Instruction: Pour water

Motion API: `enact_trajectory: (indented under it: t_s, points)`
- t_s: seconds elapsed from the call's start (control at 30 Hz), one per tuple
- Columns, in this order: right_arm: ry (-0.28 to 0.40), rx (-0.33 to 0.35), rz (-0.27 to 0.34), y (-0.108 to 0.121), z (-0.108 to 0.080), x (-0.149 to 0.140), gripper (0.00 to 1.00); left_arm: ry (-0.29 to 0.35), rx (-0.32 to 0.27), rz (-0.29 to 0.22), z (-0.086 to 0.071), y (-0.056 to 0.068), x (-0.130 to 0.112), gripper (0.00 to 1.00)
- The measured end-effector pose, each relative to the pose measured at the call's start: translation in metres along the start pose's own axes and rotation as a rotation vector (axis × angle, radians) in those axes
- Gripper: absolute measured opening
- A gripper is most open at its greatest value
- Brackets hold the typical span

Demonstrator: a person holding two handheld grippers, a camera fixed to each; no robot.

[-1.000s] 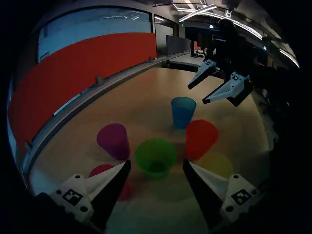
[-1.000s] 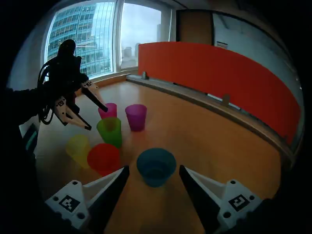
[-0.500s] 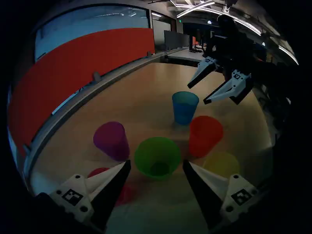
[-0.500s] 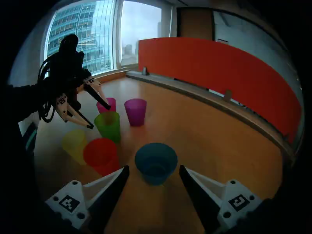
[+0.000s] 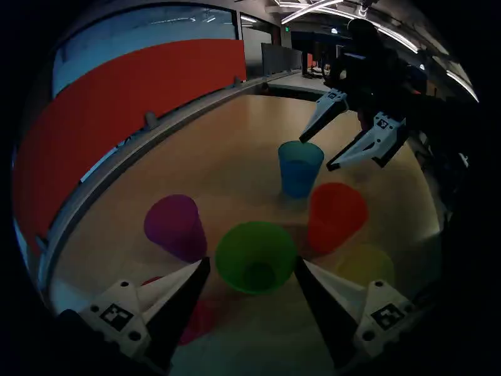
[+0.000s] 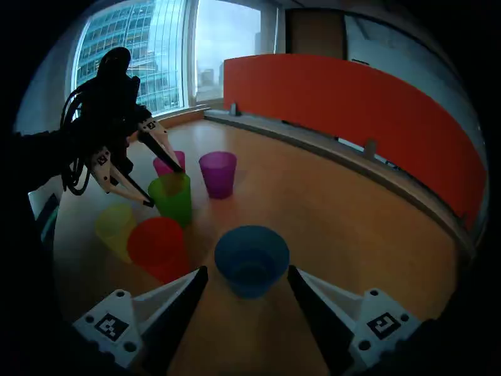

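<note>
— Nearer than a second ago, both of them, over the wooden desk [image 6: 351,238]?
— Yes. Now the left hand-held gripper [image 5: 250,260] is wide open and empty, with the green cup [image 5: 255,250] just ahead between its fingertips. Likewise the right hand-held gripper [image 6: 246,269]: spread, gripping nothing, the blue cup [image 6: 252,257] framed between its fingers.
— Other cups?
— All upright on the desk: red cup [image 5: 335,213] near the blue, yellow cup [image 5: 365,266] just beside the red, purple cup [image 5: 174,225] beside the green.

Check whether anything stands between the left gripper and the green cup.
Nothing visible does: the green cup sits directly ahead of the open left gripper, the purple cup and red cup off to either side.
</note>
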State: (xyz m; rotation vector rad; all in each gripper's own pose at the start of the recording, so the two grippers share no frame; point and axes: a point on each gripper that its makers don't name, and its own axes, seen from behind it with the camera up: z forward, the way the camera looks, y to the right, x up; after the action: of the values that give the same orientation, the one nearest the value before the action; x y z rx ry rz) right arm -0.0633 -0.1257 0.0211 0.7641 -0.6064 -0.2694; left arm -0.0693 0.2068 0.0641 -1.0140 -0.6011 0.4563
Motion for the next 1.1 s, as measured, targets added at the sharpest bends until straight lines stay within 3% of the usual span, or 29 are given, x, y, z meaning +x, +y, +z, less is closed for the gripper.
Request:
enact_trajectory:
  t_s: [0.8, 1.0, 1.1]
  points:
    - [0.007, 0.012, 0.013, 0.003, 0.024, 0.004, 0.99, -0.025, -0.005, 0.002, 0.02, 0.001, -0.002, 1.0]
    - [0.007, 0.013, 0.012, 0.004, 0.024, 0.003, 0.99, -0.029, -0.019, 0.002, 0.021, 0.005, -0.002, 0.89]
    - [0.008, 0.013, 0.011, 0.004, 0.025, 0.004, 0.99, -0.03, -0.02, -0.001, 0.022, 0.005, -0.002, 0.89]
